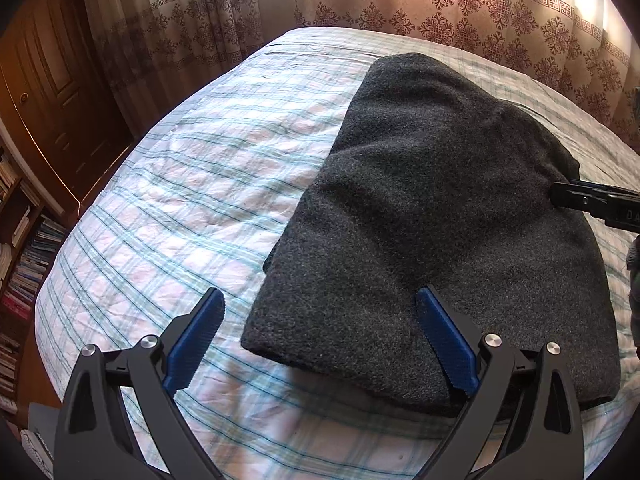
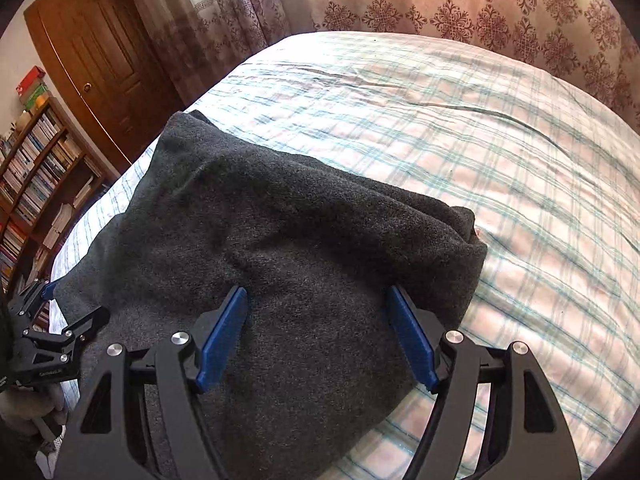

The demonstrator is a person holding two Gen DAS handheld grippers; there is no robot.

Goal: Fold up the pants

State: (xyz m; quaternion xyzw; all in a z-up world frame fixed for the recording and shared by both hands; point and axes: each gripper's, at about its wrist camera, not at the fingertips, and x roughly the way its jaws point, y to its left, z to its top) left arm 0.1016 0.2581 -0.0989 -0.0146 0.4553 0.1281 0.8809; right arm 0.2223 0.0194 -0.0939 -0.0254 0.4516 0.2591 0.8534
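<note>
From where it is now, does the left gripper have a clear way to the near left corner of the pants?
Probably yes. The left gripper is open just above the near left corner of the pants, with only plaid sheet around it. The right gripper is over the other side.

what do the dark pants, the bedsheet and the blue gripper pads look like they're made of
Pants: probably a thick fleece or wool-like knit; charcoal, matte, fuzzy nap, bulky soft folds.
Bedsheet: likely thin woven cotton; plaid print, matte, fine wrinkles.
Pads: apparently rubber or plastic; blue, with ribbed faces, on black hard-plastic fingers with metal screws.
</note>
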